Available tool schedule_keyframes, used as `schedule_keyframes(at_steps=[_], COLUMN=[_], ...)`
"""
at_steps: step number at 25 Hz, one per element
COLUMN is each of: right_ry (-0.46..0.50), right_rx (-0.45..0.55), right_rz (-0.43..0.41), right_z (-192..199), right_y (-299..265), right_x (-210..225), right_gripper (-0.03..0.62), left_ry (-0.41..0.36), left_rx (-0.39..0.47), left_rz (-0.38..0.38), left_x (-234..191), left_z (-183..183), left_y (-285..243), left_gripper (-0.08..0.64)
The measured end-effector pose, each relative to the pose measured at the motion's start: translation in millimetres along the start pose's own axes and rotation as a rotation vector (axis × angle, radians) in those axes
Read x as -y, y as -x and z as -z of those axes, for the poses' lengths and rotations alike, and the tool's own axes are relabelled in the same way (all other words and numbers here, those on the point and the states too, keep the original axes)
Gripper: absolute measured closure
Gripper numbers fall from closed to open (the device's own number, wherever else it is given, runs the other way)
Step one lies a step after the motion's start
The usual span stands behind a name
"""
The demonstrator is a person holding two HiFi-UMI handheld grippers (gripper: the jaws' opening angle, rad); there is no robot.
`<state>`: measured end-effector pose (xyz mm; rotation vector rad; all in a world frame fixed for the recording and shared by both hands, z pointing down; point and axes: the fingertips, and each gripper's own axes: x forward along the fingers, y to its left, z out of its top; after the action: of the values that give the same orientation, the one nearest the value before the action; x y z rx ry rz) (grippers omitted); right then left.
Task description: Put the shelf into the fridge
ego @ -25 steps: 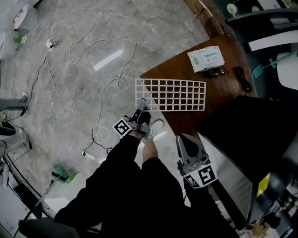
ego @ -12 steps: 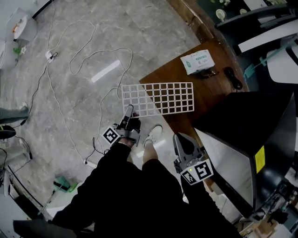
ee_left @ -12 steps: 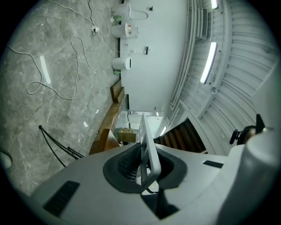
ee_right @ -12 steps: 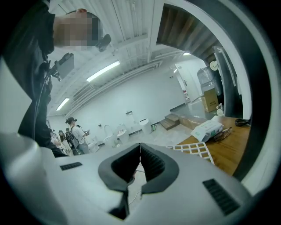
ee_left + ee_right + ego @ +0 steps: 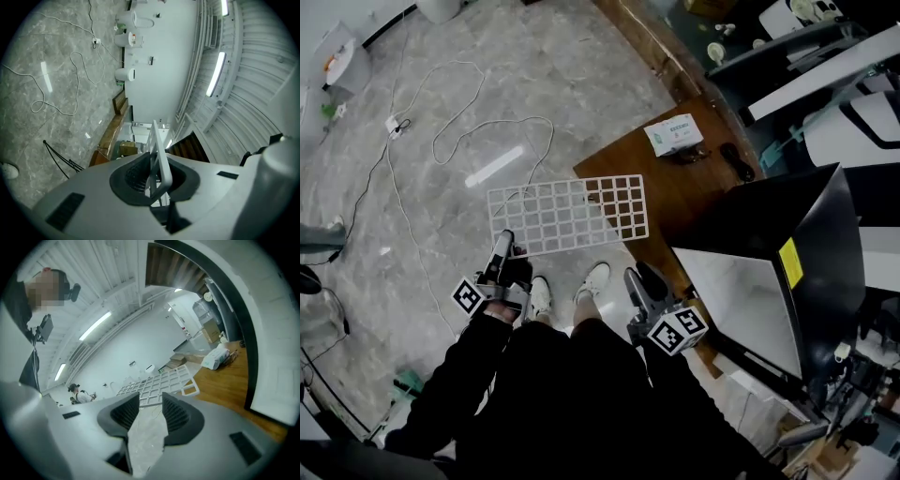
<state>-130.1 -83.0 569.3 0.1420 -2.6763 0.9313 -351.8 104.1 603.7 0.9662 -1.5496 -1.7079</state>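
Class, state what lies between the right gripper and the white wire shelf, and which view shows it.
Nothing: in the right gripper view, the right gripper, jaws just opened and empty, faces the white wire shelf across bare air.

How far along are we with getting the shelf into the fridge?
Done: the left tongs are clamped on the edge of the shelf. In hand: shelf held short of the fridge; right tongs have just been opening, nothing between them. Left: sliding it into the fridge.

The head view is aimed steeply down from above. The shelf [image 5: 567, 214] is shared by all three: edge-on and close in the left gripper view, farther in the right.
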Motion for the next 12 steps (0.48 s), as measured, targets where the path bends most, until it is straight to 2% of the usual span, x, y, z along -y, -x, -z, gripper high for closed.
schedule_keyframes(at_steps=[3, 8, 12], right_ry=[-0.126, -0.314, -0.429], right_rx=[0.008, 0.076, 0.178], right_rz=[0.003, -0.026, -0.148], right_z=[-2.8, 0.7, -19.8], right_y=[3.9, 14.6, 13.5], right_x=[1.3, -17.4, -46.3], right_gripper=[0.388, 0.340, 0.330], left_ry=[0.003, 0.021, 0.037], left_rx=[-0.004, -0.002, -0.006], left_rz=[-0.001, 0.033, 0.045], left_x=[33.8, 84.2, 113.6], left_z=[-6.6, -14.5, -15.1], left_y=[9.7, 38.7, 55.2], left_gripper=[0.522, 0.522, 0.522])
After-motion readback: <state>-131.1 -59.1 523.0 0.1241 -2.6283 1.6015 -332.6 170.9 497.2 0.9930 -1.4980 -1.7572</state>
